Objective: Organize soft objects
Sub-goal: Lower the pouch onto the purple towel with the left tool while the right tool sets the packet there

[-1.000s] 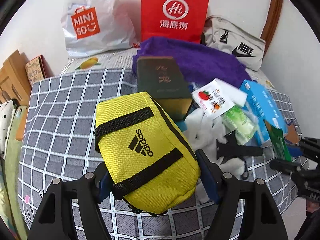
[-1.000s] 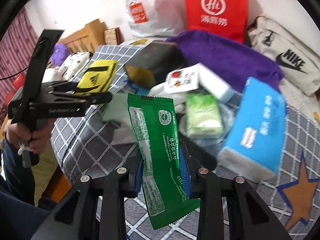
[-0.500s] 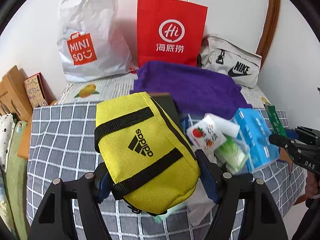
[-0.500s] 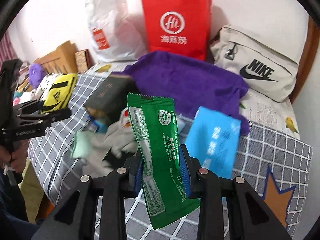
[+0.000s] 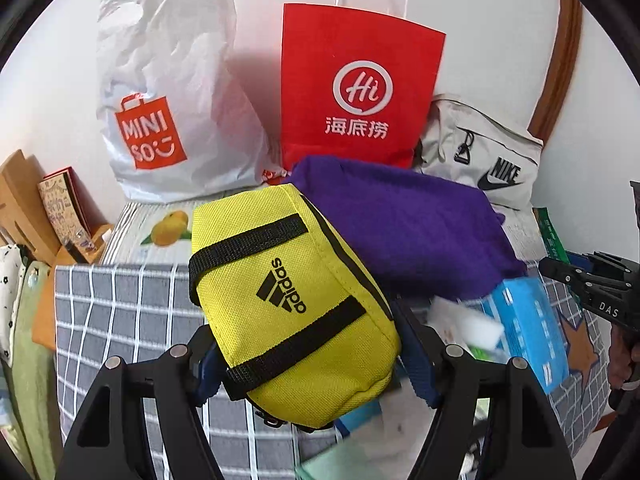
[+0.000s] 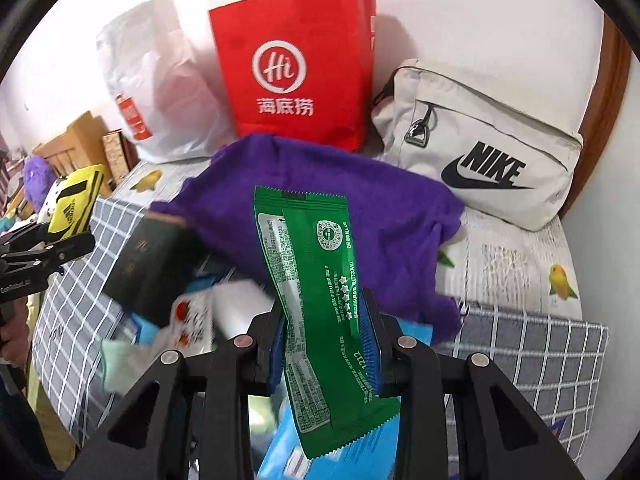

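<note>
Left wrist view: left gripper (image 5: 308,354) fingers pinch yellow Adidas pouch (image 5: 288,292), lifted above grey checked blanket (image 5: 120,312). Purple cloth (image 5: 412,232) just behind pouch. Minisо bag (image 5: 172,92), red paper bag (image 5: 356,88), Nike bag (image 5: 488,152) stand against wall at far bed edge. Bare blanket on left side.

Right wrist view: right gripper (image 6: 326,344) fingers pinch green packet (image 6: 316,280), held upright over clutter: dark book (image 6: 148,264), blue tissue pack (image 6: 288,456). Free blanket on right side, near wall.
</note>
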